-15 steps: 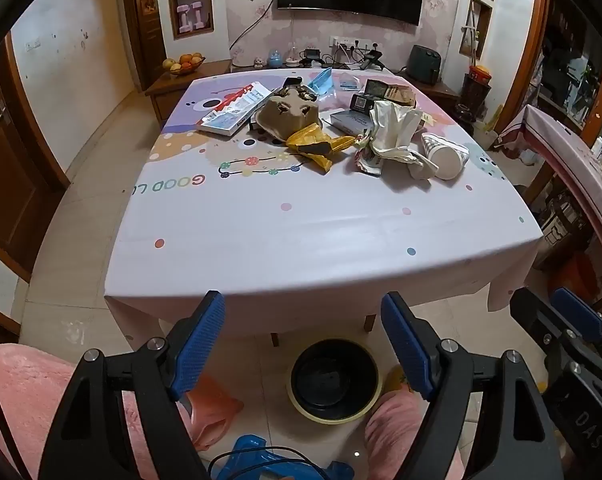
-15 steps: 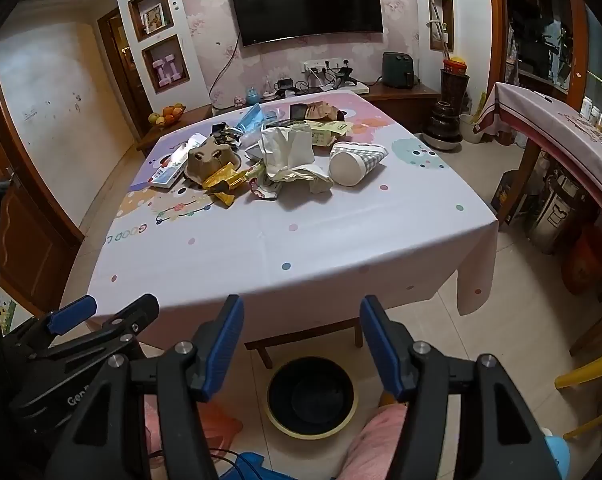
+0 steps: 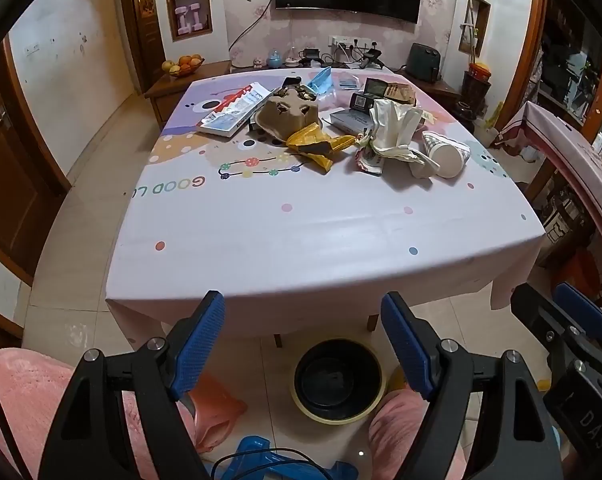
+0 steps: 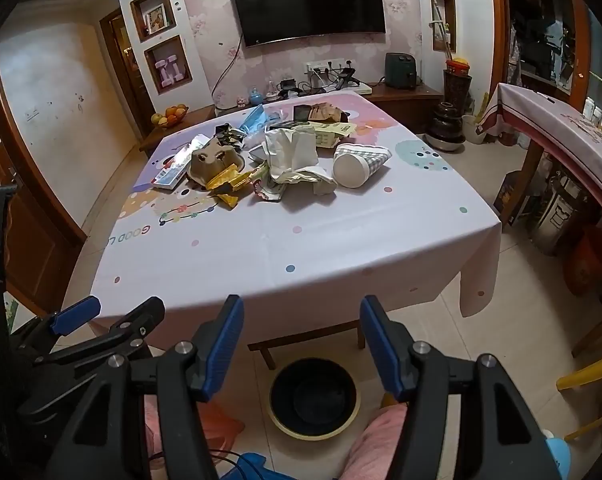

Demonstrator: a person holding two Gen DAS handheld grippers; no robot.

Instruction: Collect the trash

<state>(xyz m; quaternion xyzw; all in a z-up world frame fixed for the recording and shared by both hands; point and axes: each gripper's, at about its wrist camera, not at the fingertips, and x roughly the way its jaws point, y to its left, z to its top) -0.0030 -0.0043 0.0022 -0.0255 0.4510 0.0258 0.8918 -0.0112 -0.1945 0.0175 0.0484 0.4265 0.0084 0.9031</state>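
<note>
- While both hover short of the near bench edge, left tool (image 3: 303,344) and right tool (image 4: 302,346) stand with jaws spread wide, gripping nothing.
- Black bin (image 4: 314,396) with yellowish rim on floor tiles, below the tools, just past the bench (image 3: 321,236) edge.
- Trash heaped mid-bench, well apart from both tools: tipped paper cup (image 4: 357,164), crumpled white paper (image 4: 295,152), yellow wrapper (image 3: 319,146), brown pulp tray (image 3: 287,114) upside down.
- Flat printed box (image 3: 237,110) at heap's left.
- Near half of the bench cloth bare.
</note>
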